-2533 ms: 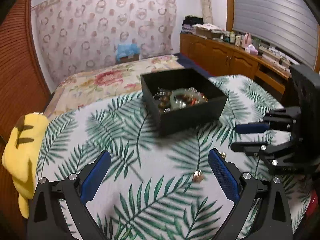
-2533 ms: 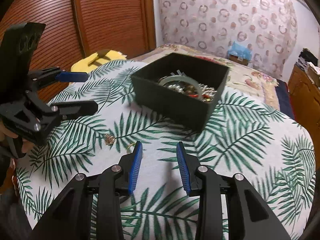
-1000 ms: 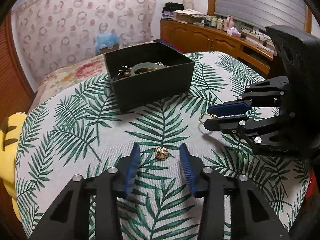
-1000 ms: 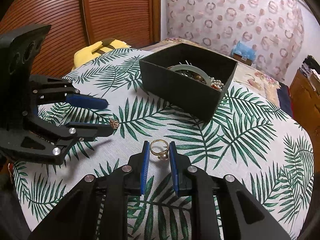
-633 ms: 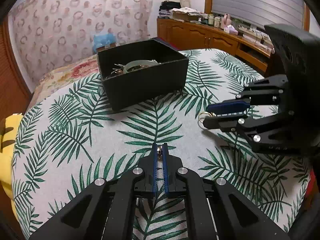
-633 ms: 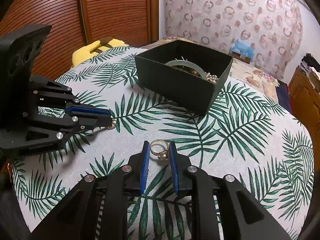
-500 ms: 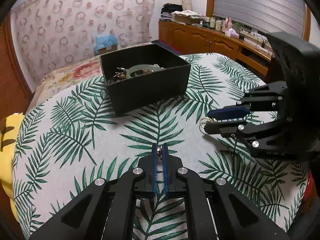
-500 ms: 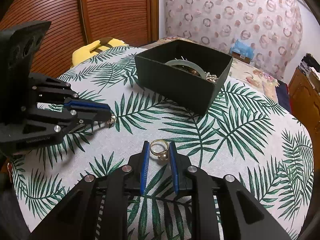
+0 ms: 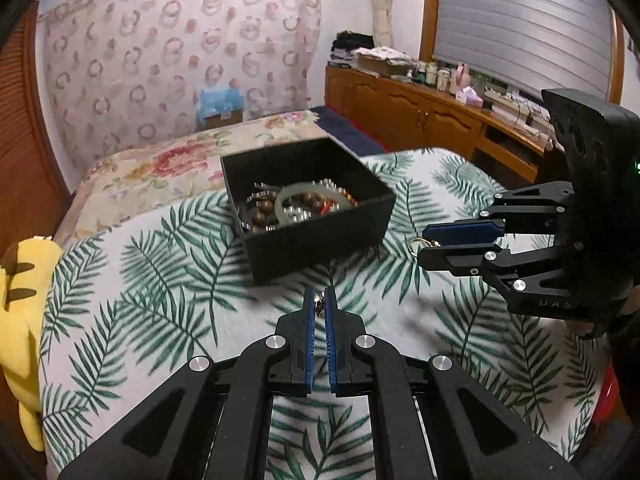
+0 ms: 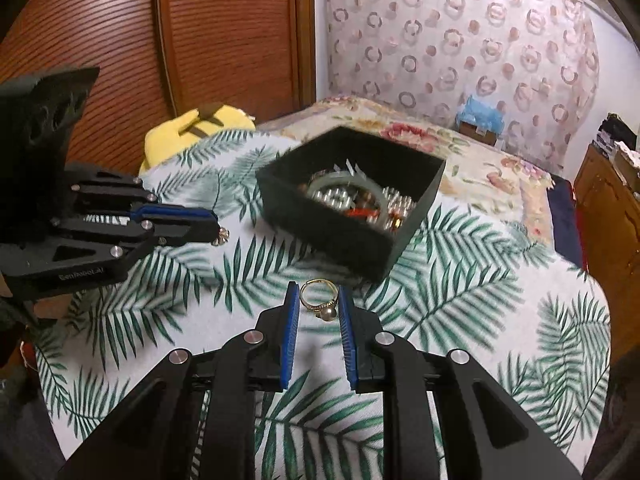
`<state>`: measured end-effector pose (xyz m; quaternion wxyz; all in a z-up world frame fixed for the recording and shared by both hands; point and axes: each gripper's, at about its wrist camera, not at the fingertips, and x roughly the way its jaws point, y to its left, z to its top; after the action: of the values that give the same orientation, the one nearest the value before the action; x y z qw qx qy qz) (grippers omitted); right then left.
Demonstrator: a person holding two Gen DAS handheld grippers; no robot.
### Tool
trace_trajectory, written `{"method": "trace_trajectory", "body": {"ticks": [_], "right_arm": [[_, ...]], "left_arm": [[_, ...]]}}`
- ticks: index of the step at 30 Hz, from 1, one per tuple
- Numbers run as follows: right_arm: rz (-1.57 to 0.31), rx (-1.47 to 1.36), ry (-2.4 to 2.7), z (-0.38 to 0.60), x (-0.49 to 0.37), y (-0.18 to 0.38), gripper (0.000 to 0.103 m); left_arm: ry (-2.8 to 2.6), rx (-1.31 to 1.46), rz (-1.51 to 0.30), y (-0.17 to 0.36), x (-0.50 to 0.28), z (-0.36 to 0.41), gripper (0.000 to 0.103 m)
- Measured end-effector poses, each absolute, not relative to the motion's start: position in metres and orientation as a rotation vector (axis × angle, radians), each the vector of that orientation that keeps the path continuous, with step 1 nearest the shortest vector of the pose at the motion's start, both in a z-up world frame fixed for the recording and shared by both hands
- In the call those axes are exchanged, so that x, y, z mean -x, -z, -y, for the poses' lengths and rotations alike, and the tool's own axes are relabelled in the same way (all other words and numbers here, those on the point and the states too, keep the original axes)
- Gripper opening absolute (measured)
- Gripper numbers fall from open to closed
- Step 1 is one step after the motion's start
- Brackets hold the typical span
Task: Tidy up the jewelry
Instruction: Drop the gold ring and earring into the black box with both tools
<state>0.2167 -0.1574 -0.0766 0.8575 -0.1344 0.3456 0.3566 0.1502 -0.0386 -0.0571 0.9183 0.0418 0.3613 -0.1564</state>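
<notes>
A black open box (image 9: 320, 240) (image 10: 352, 236) holds a green bangle (image 9: 304, 205), beads and other jewelry. My left gripper (image 9: 319, 304) is shut on a small gold flower earring (image 9: 319, 303), held above the cloth just short of the box; it also shows in the right wrist view (image 10: 219, 235). My right gripper (image 10: 319, 300) is shut on a gold ring with a pearl (image 10: 320, 301), held above the cloth near the box's front corner. The ring peeks out in the left wrist view (image 9: 421, 243).
The box stands on a table covered with a palm-leaf cloth (image 9: 160, 280). A yellow plush toy (image 9: 20, 280) lies at the table's left edge. A flowered bed (image 9: 160, 168) is behind, a wooden cabinet (image 9: 420, 116) at the right, wooden doors (image 10: 200, 40) at the left.
Both grippers have lifted off the cloth with their pieces and moved closer to the box. Earlier the left gripper closed on the earring.
</notes>
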Motion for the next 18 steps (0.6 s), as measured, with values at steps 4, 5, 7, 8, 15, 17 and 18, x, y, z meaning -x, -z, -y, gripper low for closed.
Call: {"method": "trace_trajectory", "body": {"ticks": [4,5,7,8,15,17,18], "right_arm": [[-0.702,0.272,-0.764,0.155,-0.229,0.063,0.022],[-0.697,0.272,-0.766,0.154,-0.232,0.061,0.022],[-0.683,0.276,-0.769,0.151,-0.242,0.056,0.022],[-0.678,0.278,-0.768,0.149,-0.245,0.055,0.022],[-0.667,0.274,-0.751,0.14,-0.291,0.052,0.022],[-0.668,0.272,-0.738,0.138,-0.304,0.053,0.022],[-0.672,0.266,-0.737,0.138,-0.312,0.054,0.022]], "left_arm": [[0.322,-0.075,-0.717,0.046,-0.158,0.038,0.004],[0.323,-0.074,-0.71,0.042,-0.162,0.038,0.004],[0.324,-0.075,-0.702,0.037,-0.168,0.039,0.004],[0.325,-0.076,-0.698,0.034,-0.172,0.039,0.004],[0.313,-0.072,-0.685,0.023,-0.205,0.035,0.004],[0.307,-0.07,-0.691,0.023,-0.216,0.032,0.004],[0.307,-0.07,-0.693,0.023,-0.219,0.031,0.004]]}}
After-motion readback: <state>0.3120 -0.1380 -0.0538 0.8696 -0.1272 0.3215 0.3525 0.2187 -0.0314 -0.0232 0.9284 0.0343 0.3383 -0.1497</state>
